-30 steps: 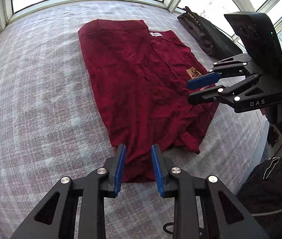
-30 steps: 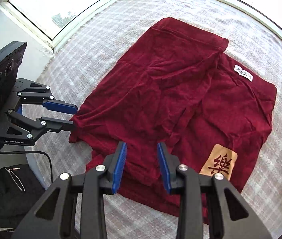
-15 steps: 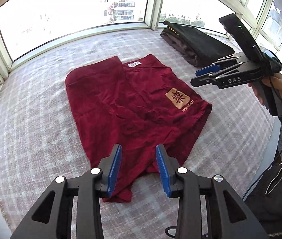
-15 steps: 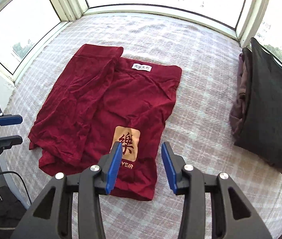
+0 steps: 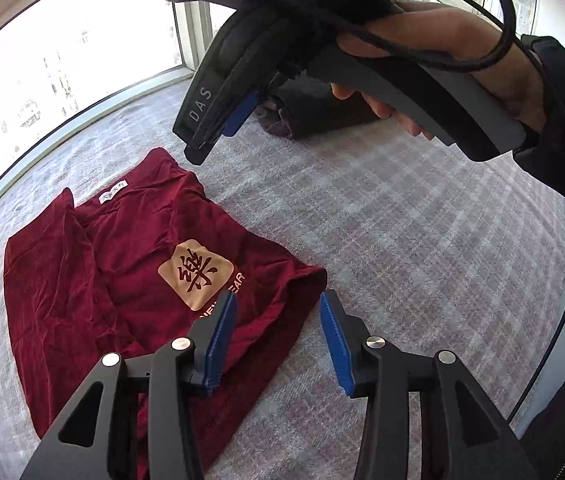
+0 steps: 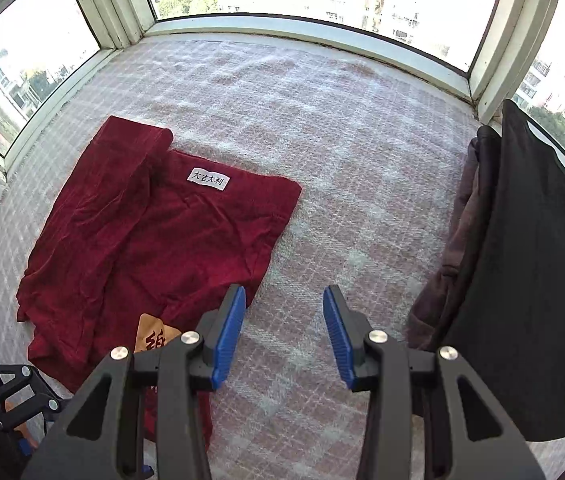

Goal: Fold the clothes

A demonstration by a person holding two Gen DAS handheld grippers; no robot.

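Clothes first: a red garment (image 5: 130, 280) is lying partly folded on the checked blanket (image 5: 402, 240) (dark clothes (image 6: 522, 260) are sitting near its right edge). The left gripper (image 5: 278, 336) is hovering over the garment's corner, jaws opening, nothing between them. The right gripper (image 6: 284, 328) is standing parted and empty over bare blanket.

"DAS" is printed in pale letters on the black right gripper (image 5: 202, 136). On the dark red folded cotton garment (image 5: 122, 248), a tan patch (image 5: 195, 275) bears "樂"; below it, "NEW YEAR" is seemingly written. Its white label (image 6: 207, 179) reads "大吉大利".
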